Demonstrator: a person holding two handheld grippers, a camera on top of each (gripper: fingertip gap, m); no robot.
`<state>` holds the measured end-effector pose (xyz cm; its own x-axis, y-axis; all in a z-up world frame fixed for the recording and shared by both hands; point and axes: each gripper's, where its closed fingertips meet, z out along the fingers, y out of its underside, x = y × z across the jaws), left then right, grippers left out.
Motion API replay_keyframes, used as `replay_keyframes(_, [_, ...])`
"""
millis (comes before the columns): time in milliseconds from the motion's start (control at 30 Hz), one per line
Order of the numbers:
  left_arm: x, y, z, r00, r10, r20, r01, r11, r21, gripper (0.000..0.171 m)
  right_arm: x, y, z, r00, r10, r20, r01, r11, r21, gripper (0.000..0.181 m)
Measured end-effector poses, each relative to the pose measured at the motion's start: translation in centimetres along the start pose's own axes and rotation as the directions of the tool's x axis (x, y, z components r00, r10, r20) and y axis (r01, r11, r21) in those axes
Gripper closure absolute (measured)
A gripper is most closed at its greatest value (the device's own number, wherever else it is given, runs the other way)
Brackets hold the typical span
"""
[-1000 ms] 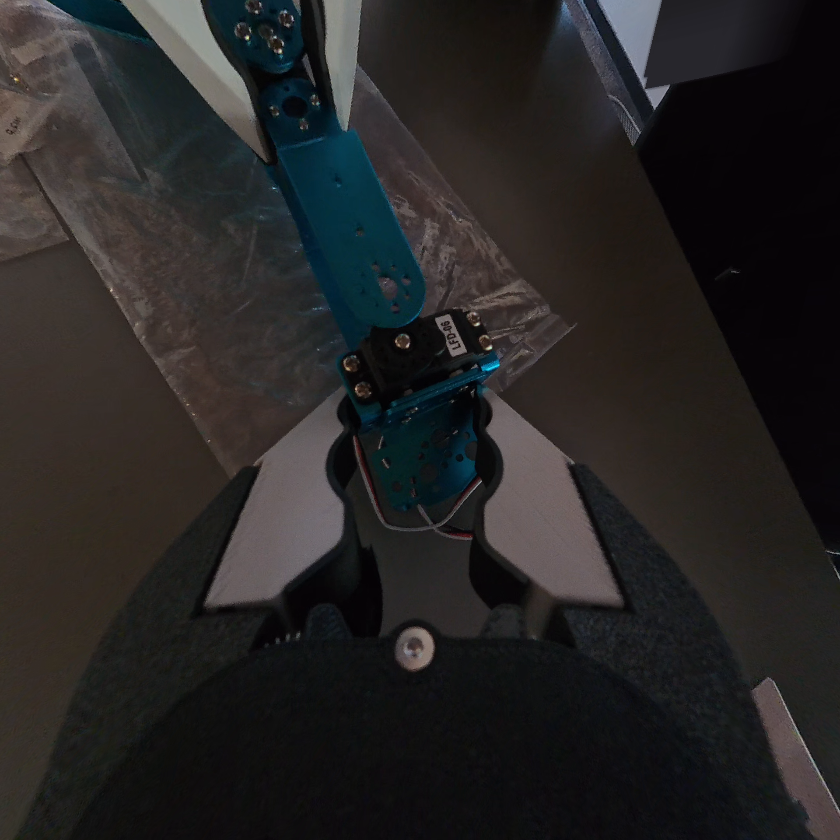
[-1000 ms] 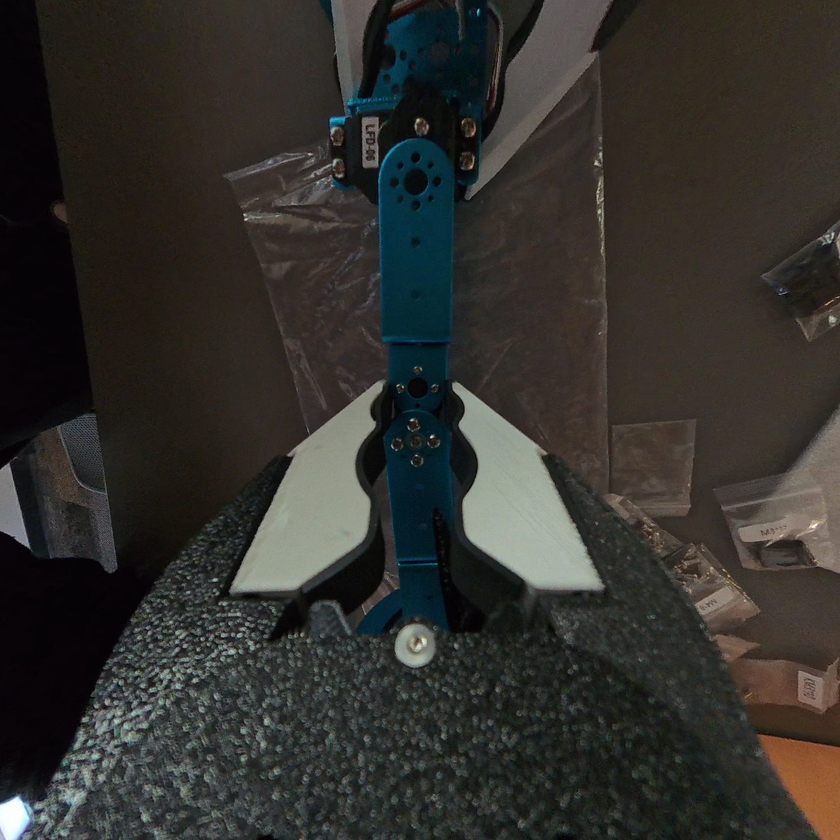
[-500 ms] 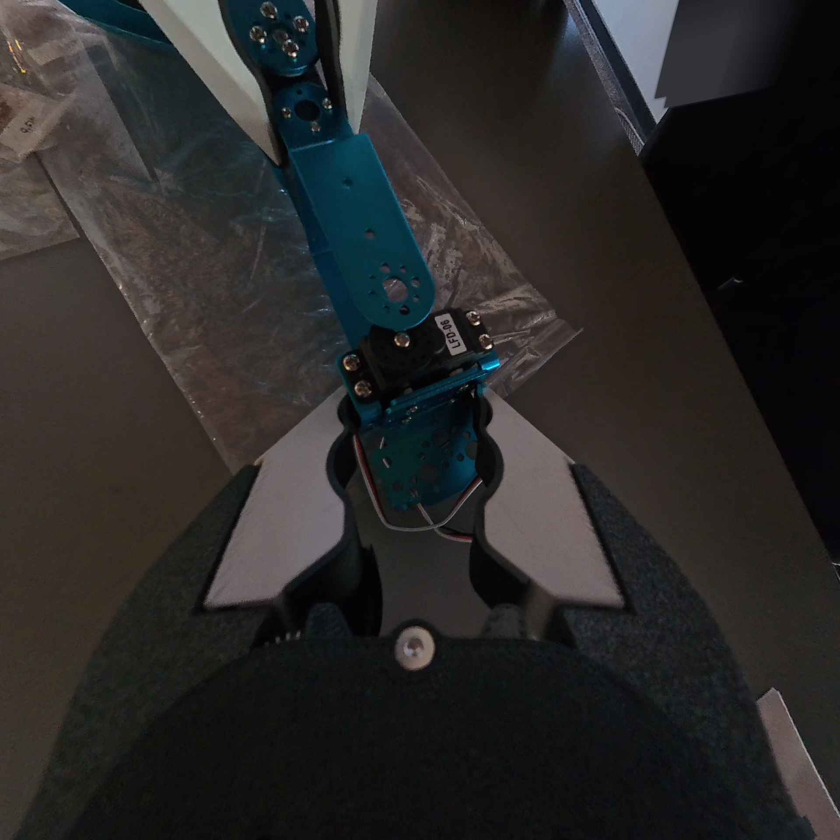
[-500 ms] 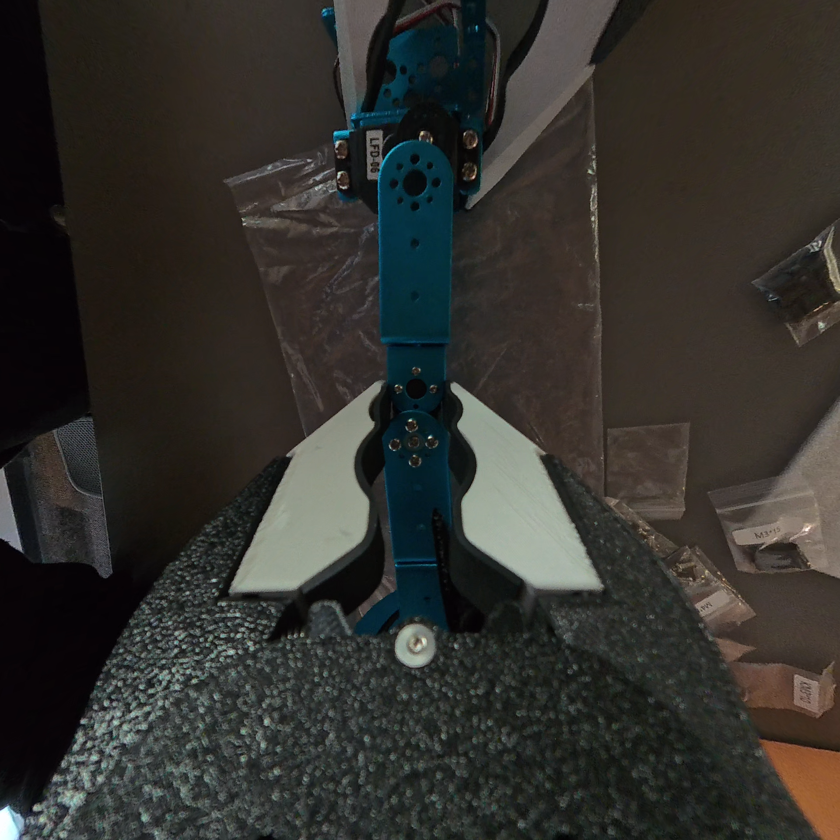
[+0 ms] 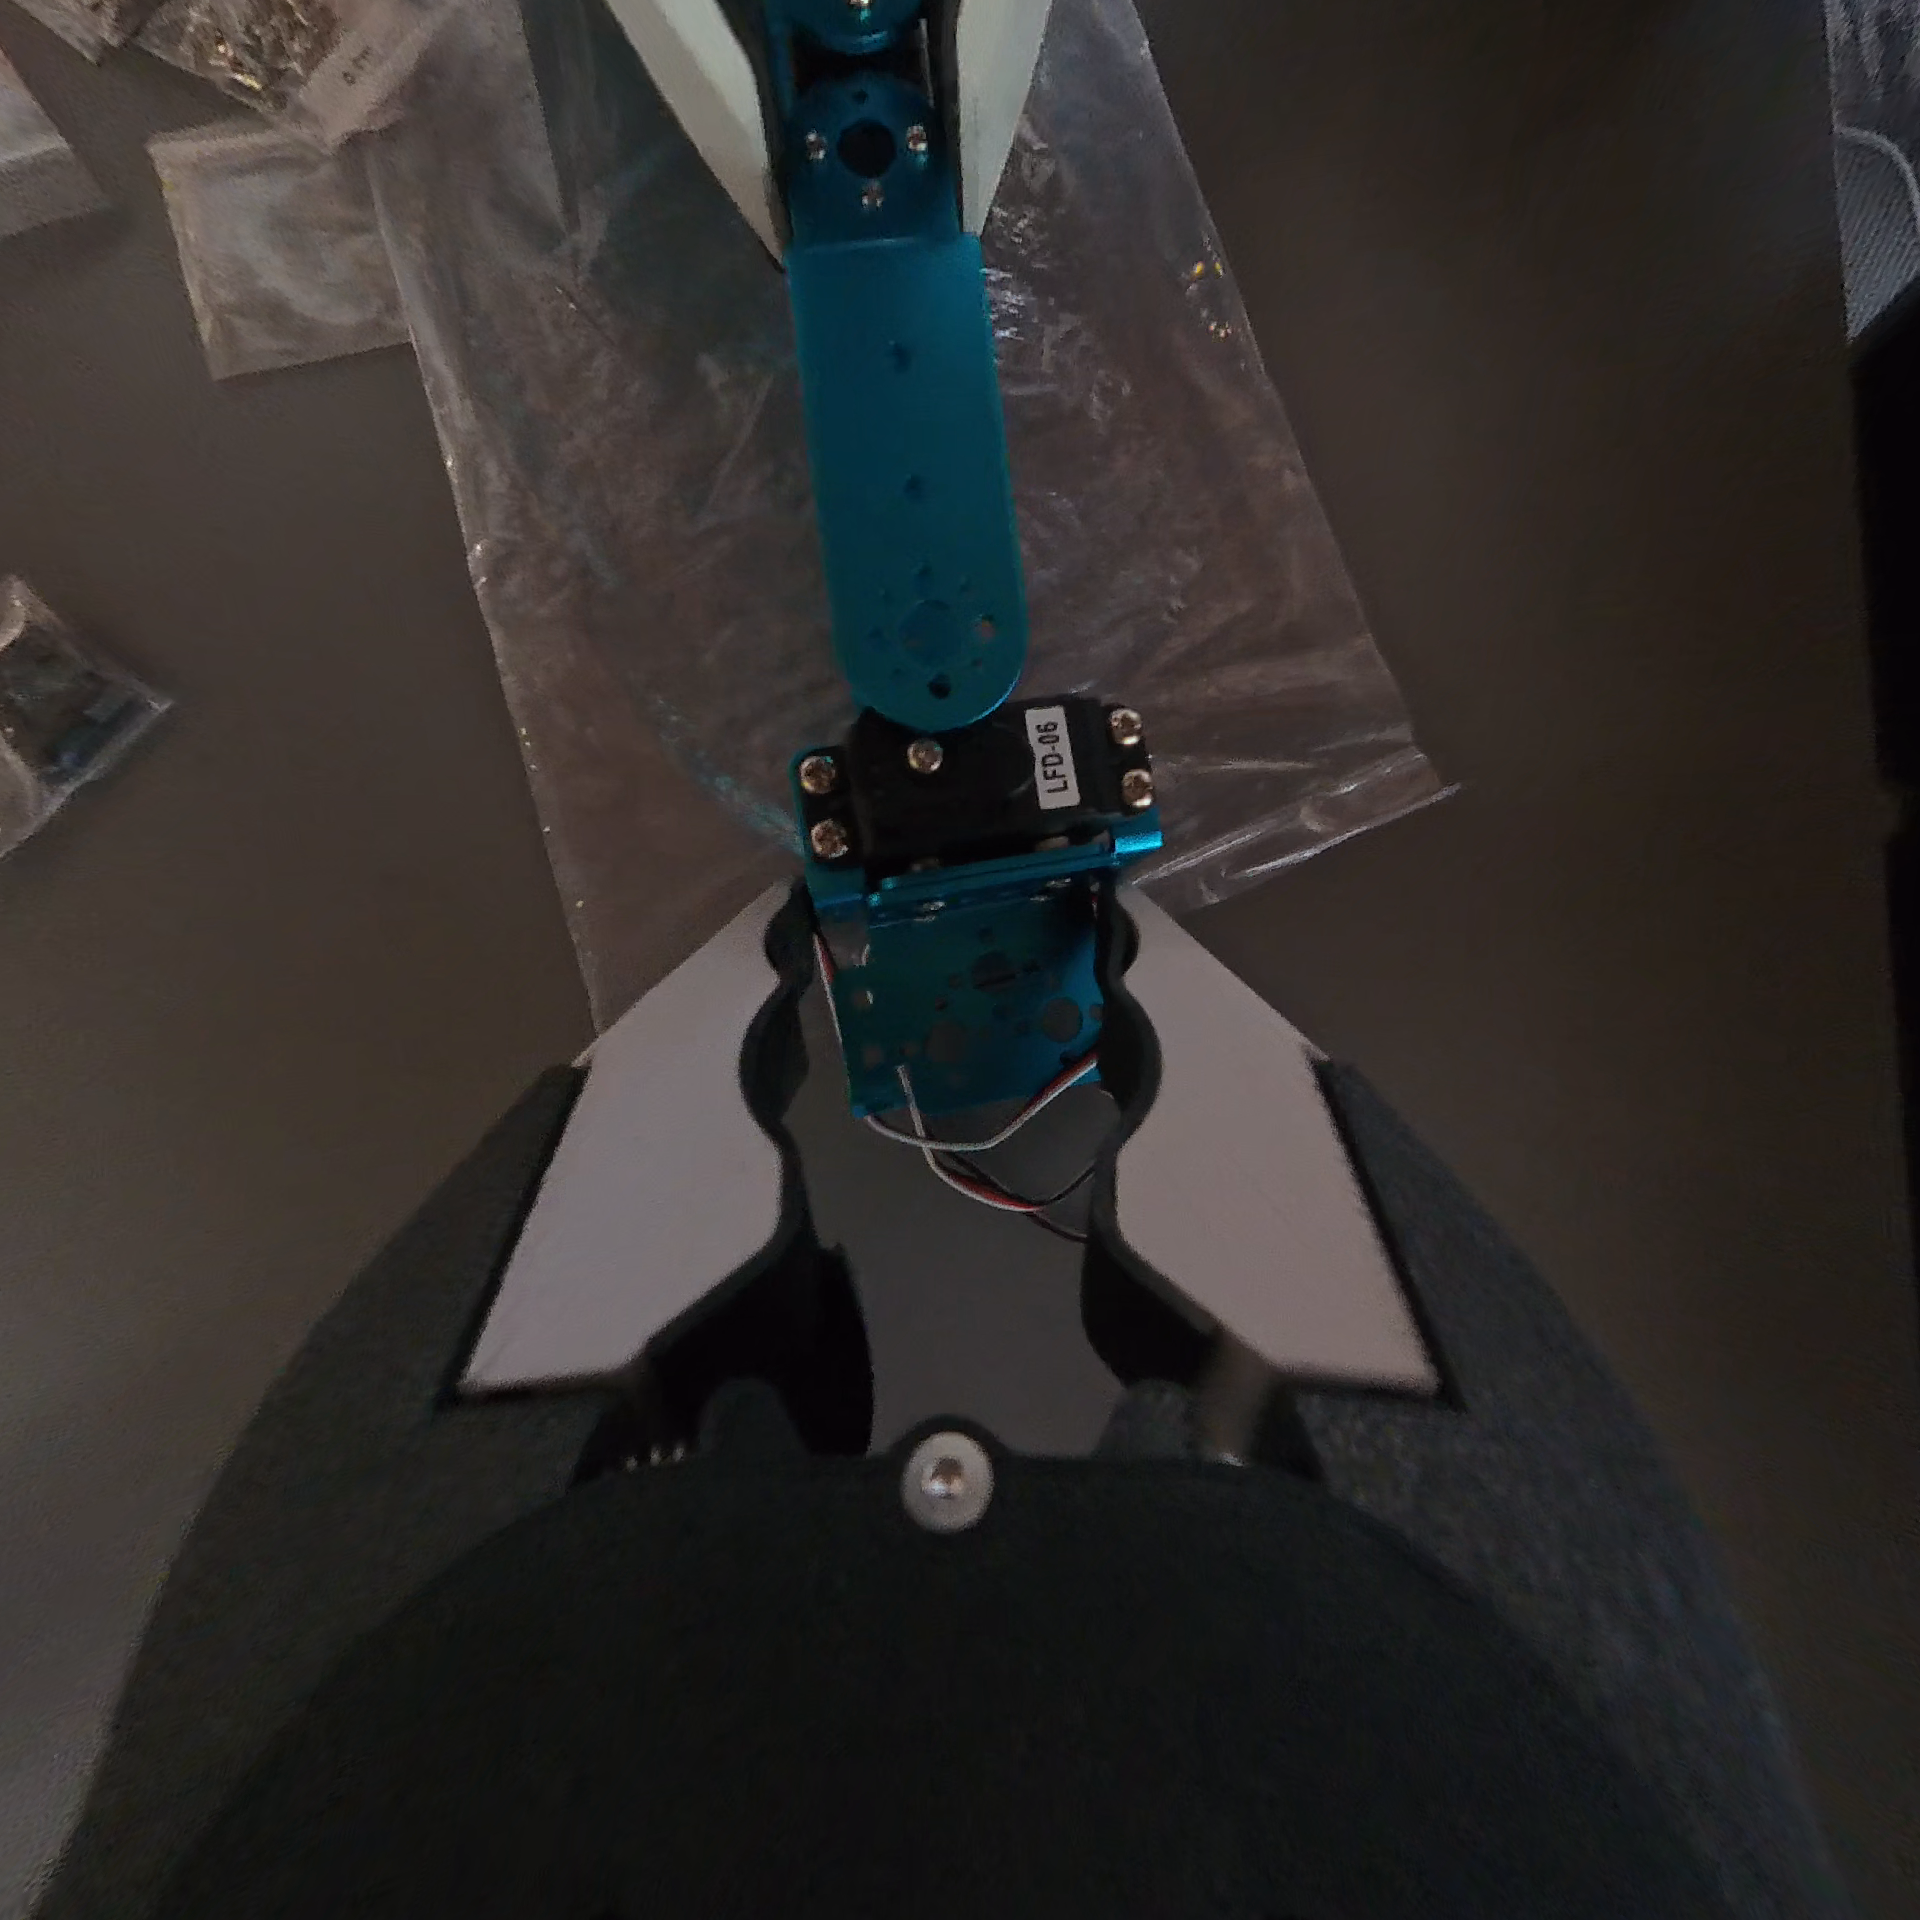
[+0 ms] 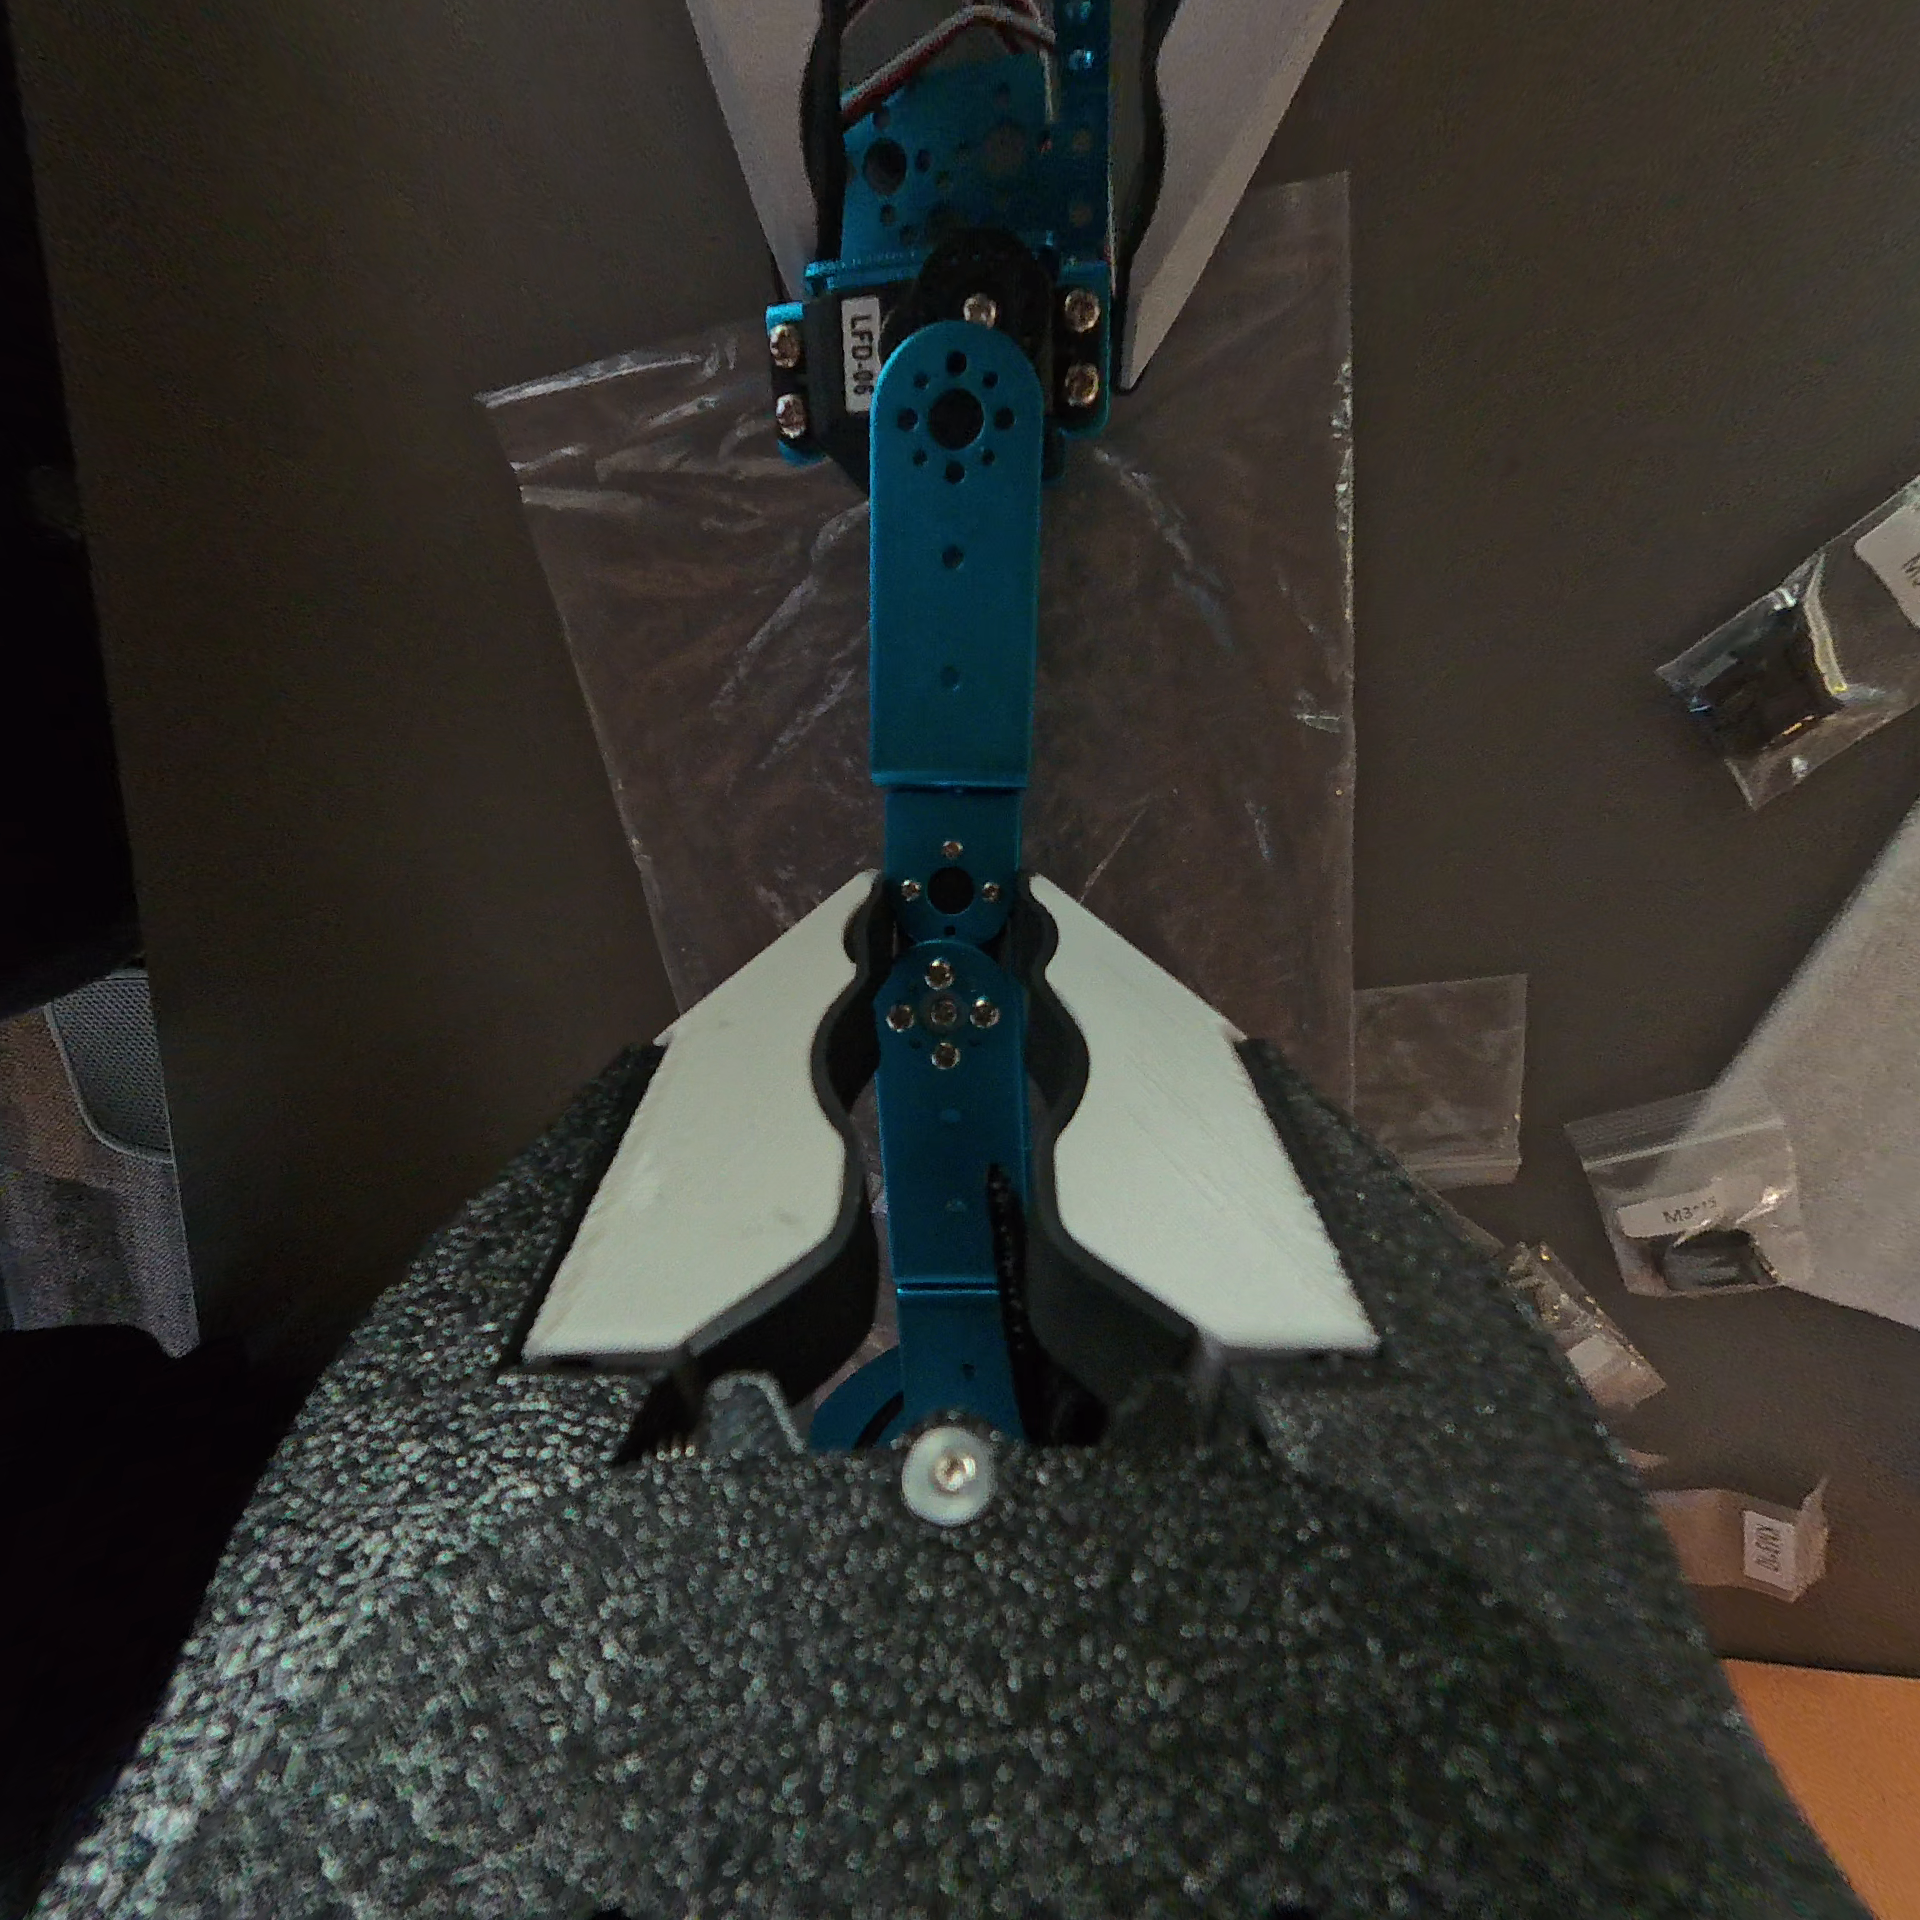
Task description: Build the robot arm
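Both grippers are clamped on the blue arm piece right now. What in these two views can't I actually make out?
- Left wrist view: where the servo wires end; dark gap between the left gripper fingers hides it.
- Right wrist view: the blue bracket lower end, behind the right gripper body.
- Right wrist view: contents of small bags; too small and dim.
- Both views: whether the arm touches the clear plastic sheet.

The room is dim. A dark grey-brown tabletop (image 6: pixel 364 644) fills most of what I see, with an orange wooden strip (image 6: pixel 1829 1787) at its corner.
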<state>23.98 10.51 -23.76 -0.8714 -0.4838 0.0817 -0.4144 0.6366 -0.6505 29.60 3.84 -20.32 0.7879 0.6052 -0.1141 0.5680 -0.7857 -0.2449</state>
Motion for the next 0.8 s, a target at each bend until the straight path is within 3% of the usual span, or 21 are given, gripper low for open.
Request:
replay_keyframes(233, [0.29, -0.13, 0.33, 0.996, -0.012, -0.09, 0.018, 0.998, 0.068, 0.12, -0.01, -0.1, 0.14, 1.0, -0.012, 0.015, 0.012, 1.0, 0.016, 0.161])
replay_keyframes(800, [0.88, -0.12, 0.01, 0.988, 0.036, -0.152, -0.019, 0.994, 0.111, 0.12, 0.27, -0.02, -0.05, 1.0, -0.006, -0.006, 0.006, 1.0, 0.012, 0.16])
